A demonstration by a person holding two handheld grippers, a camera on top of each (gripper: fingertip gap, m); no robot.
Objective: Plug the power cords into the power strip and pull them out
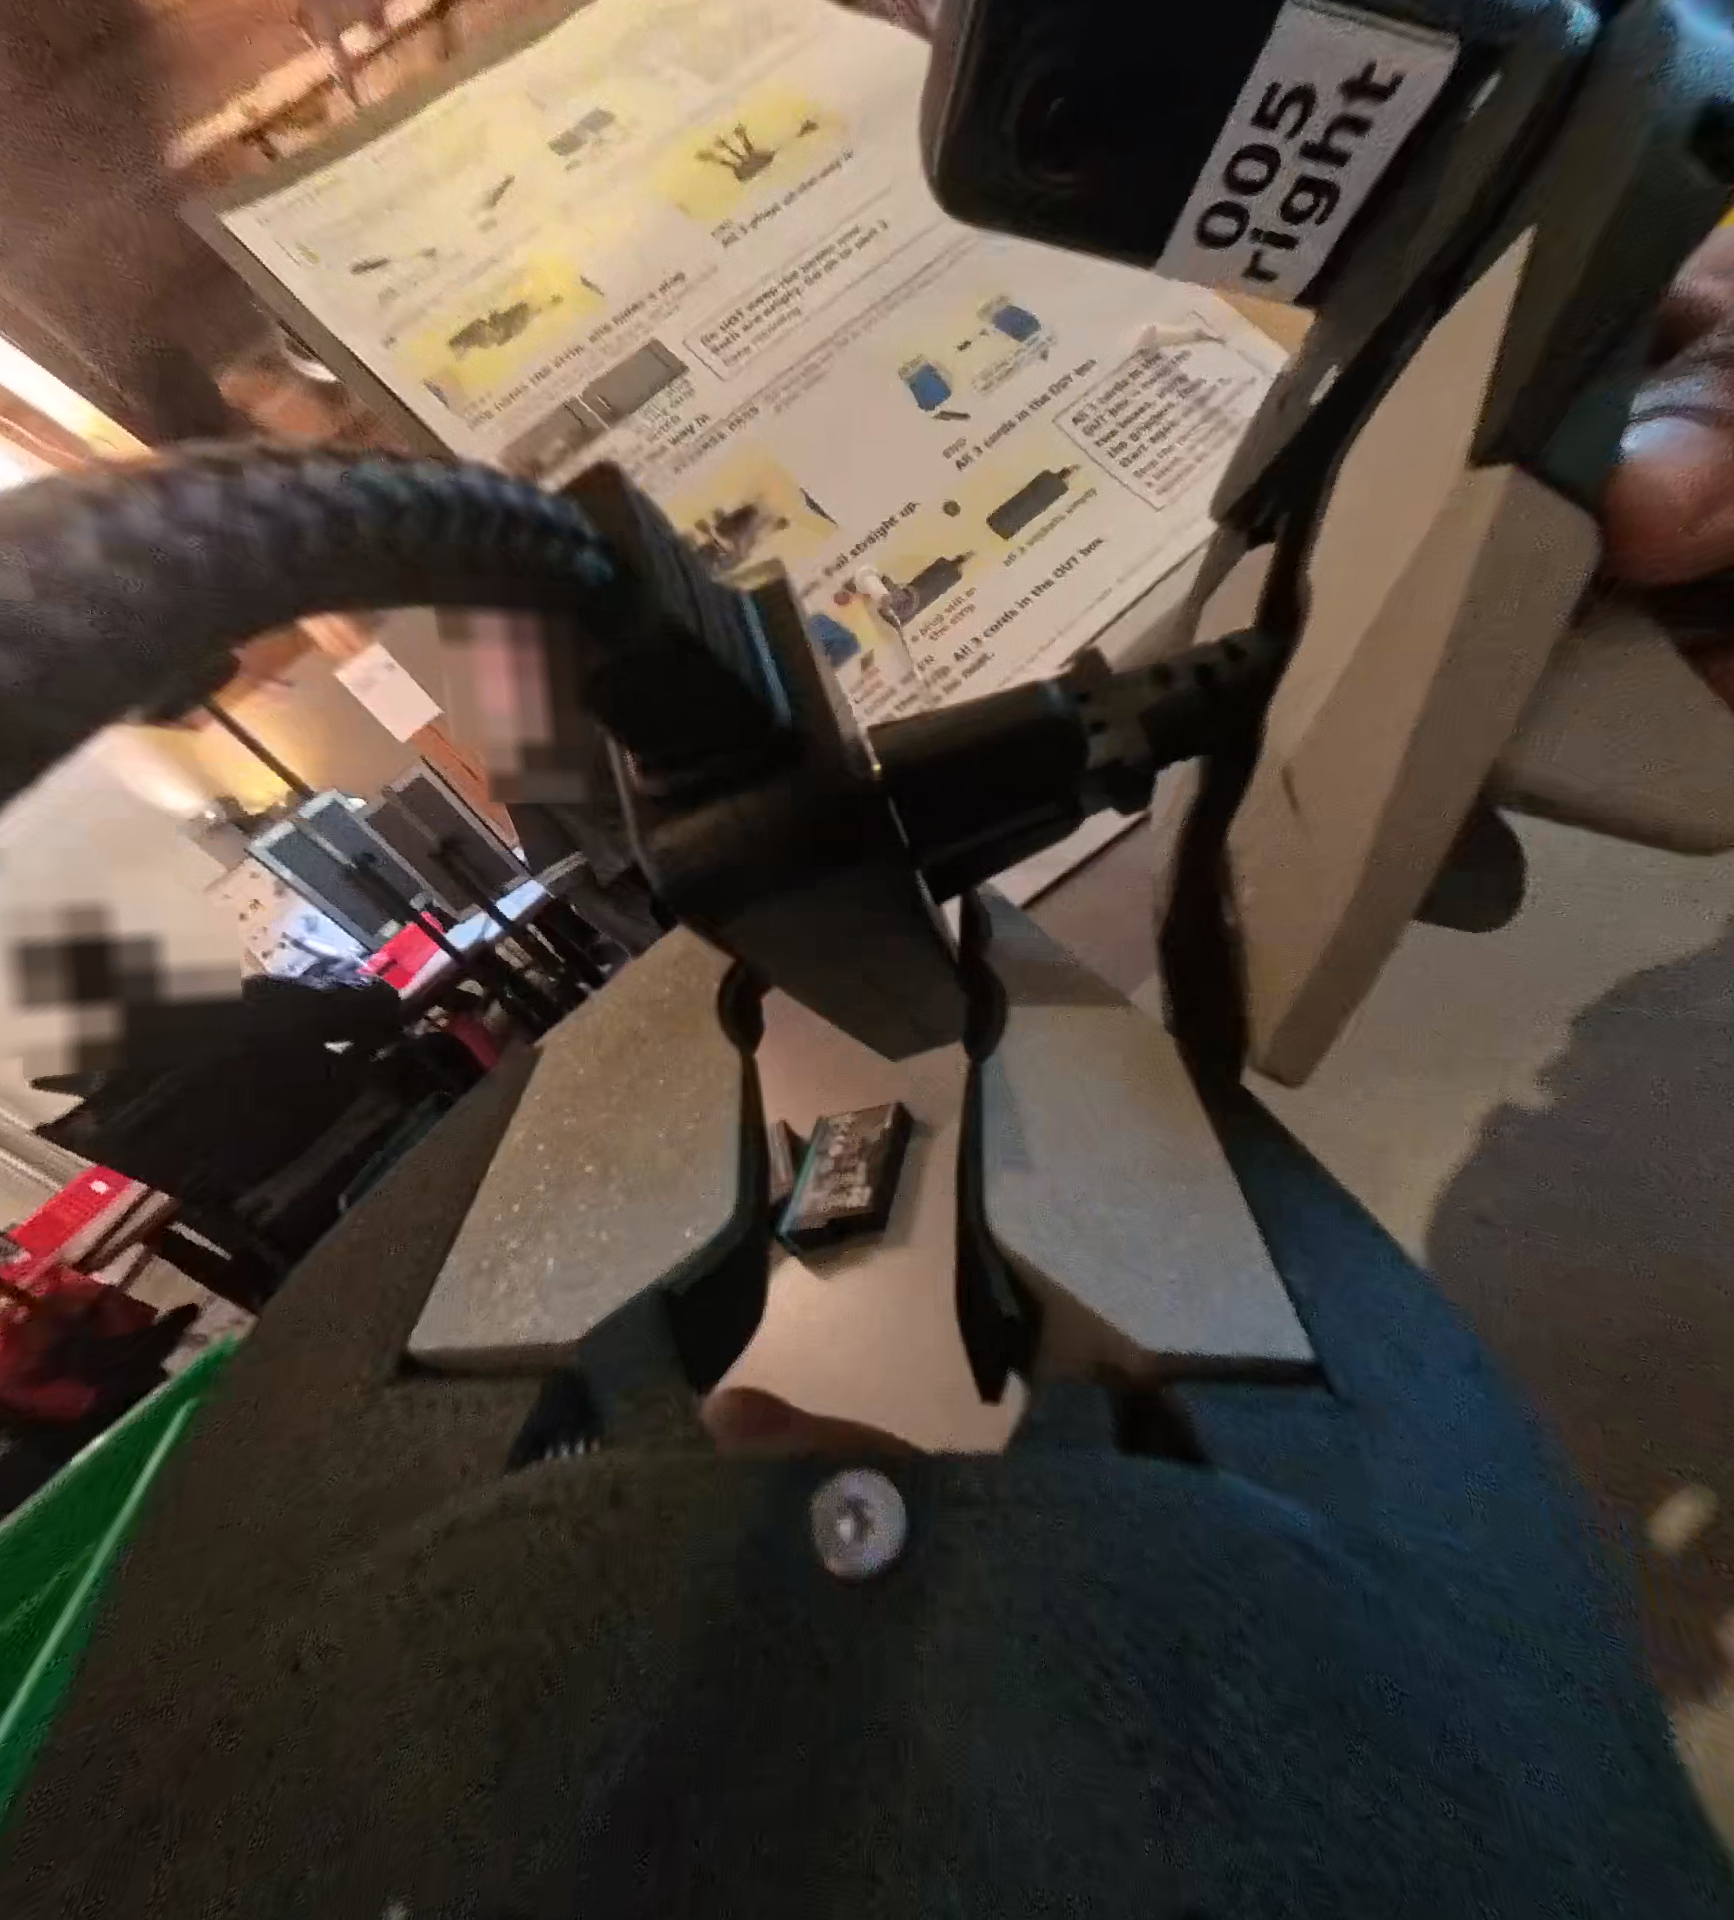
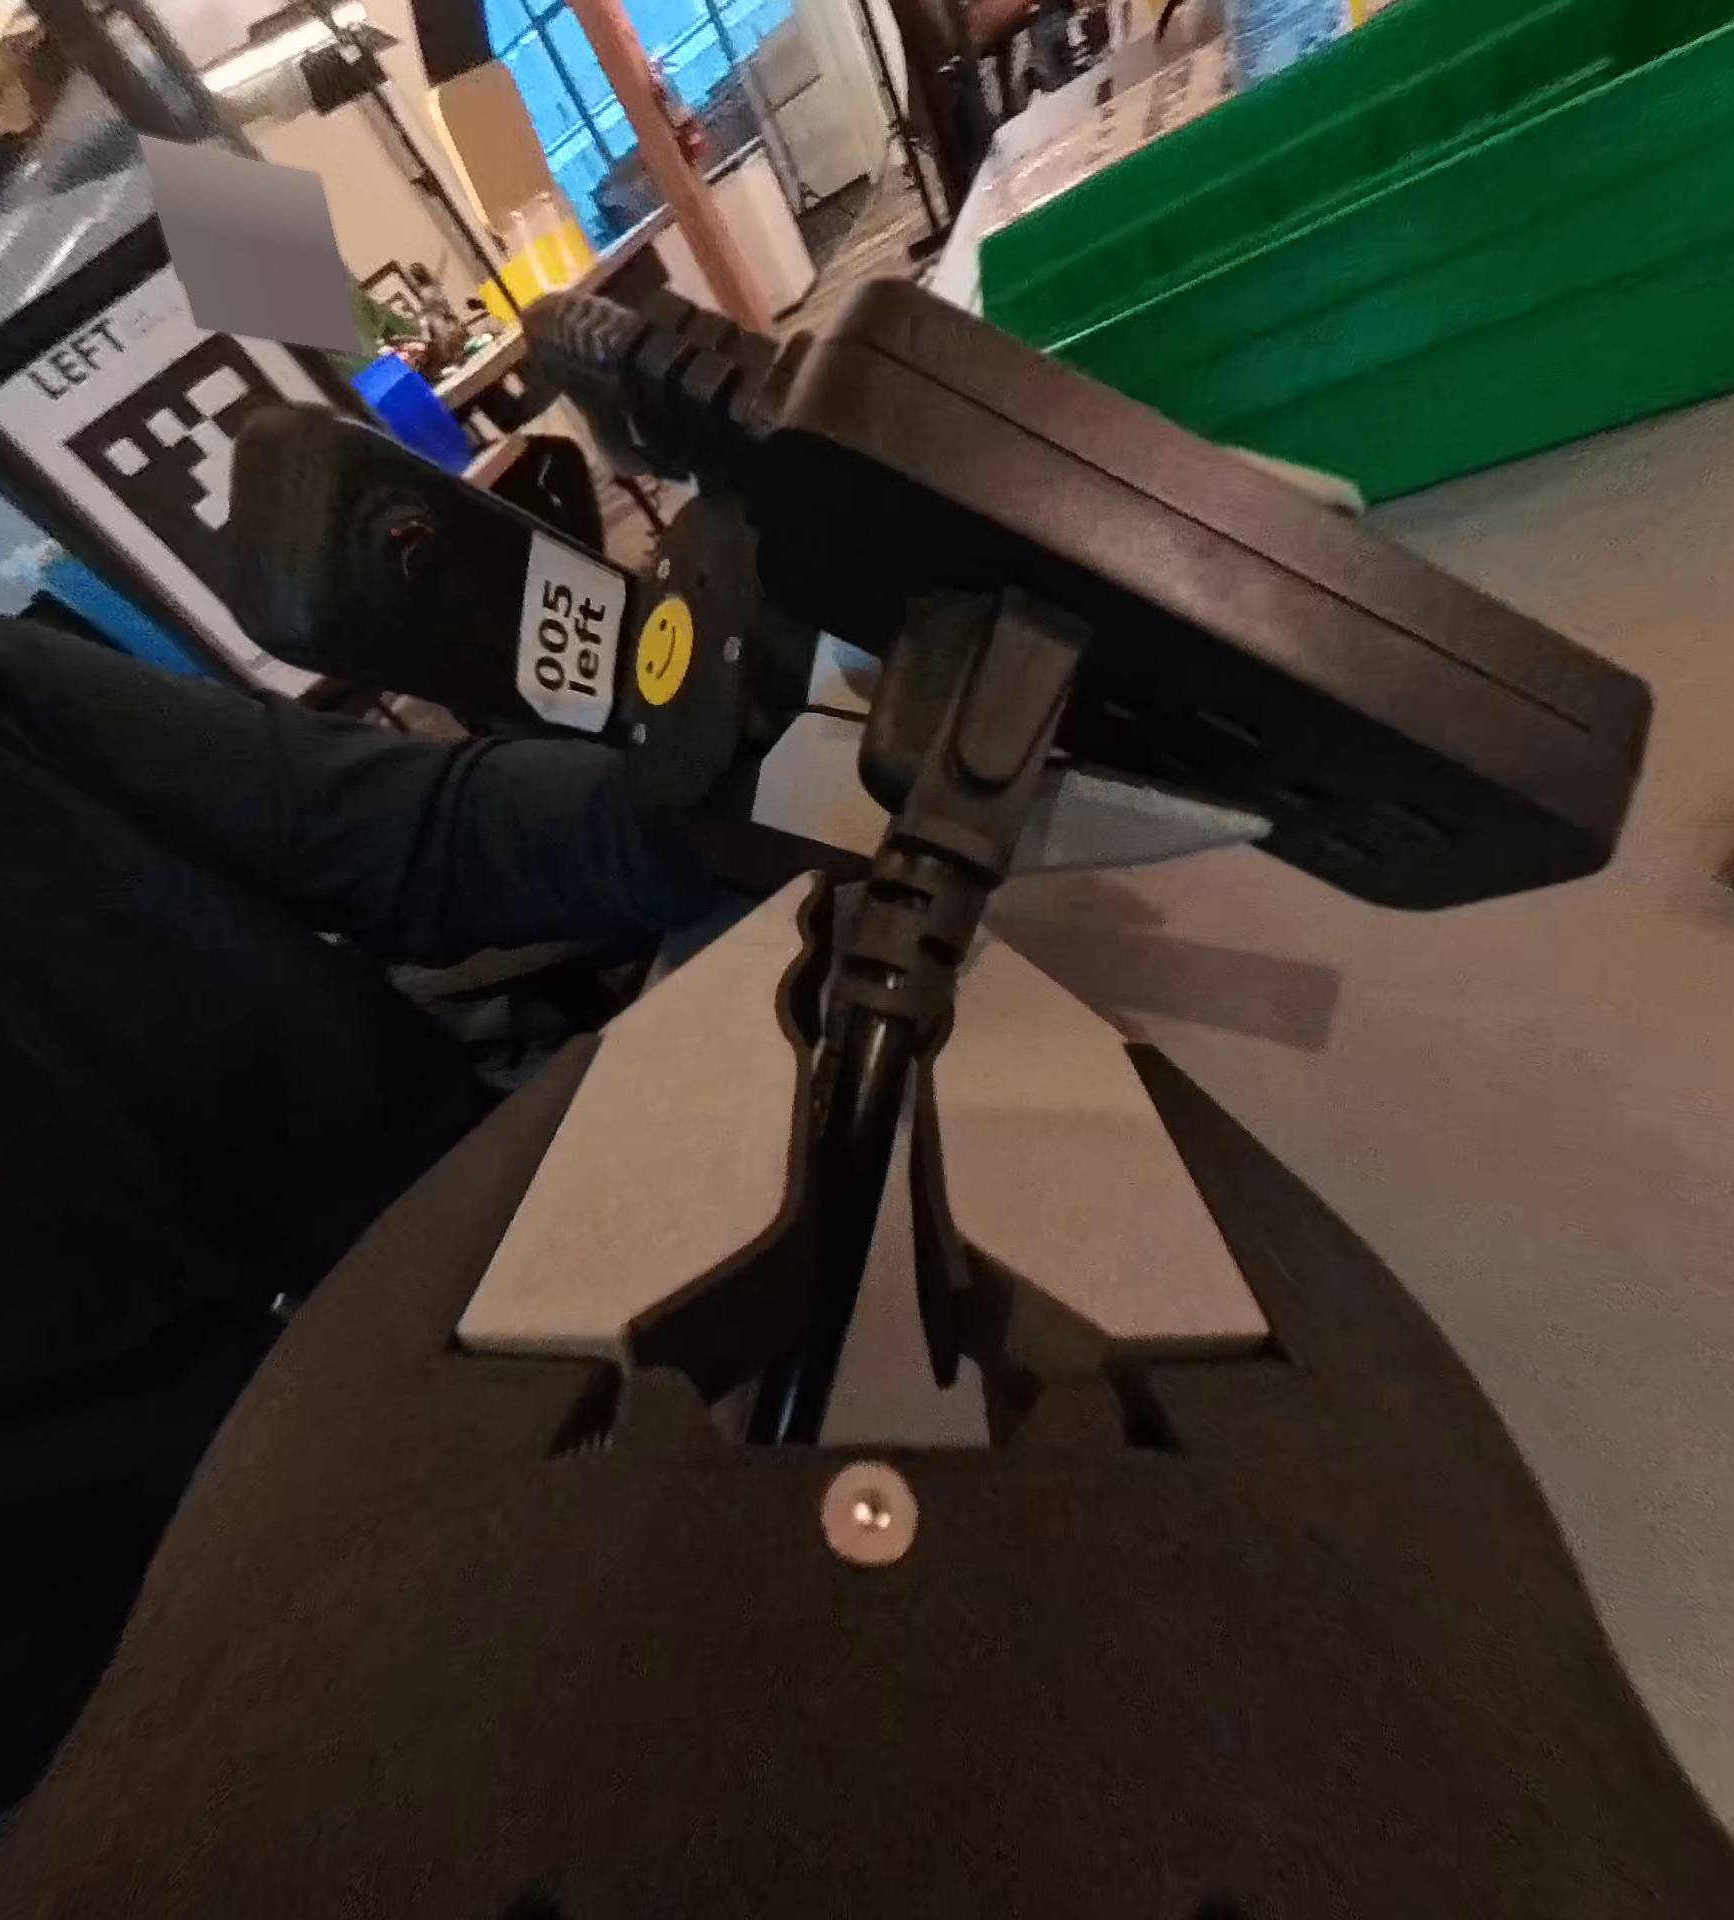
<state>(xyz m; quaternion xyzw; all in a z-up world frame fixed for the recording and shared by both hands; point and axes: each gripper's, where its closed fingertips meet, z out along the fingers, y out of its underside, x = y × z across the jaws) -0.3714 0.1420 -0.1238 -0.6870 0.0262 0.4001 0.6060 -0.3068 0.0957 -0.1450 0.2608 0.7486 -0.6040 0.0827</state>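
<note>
The black power strip (image 2: 1206, 623) is held up off the table, tilted. My left gripper (image 1: 858, 997) is shut on its lower edge (image 1: 811, 914). The strip's thick braided cord (image 1: 219, 582) arcs away to the left. A black plug (image 2: 967, 707) sits in a socket on the strip's face, and looks fully in. My right gripper (image 2: 884, 956) is shut on that power cord at its ribbed strain relief, just behind the plug. In the left wrist view the plug (image 1: 977, 748) sticks out to the right toward the right gripper's pale fingers (image 1: 1362, 727).
A green bin (image 2: 1414, 260) stands on the grey table behind the strip; its corner shows in the left wrist view (image 1: 32, 1621). A printed instruction sheet (image 1: 738, 260) lies beyond. A small black block (image 1: 842, 1174) lies on the table under the strip. The tips of one gripper are about 8 cm away from the tips of the other.
</note>
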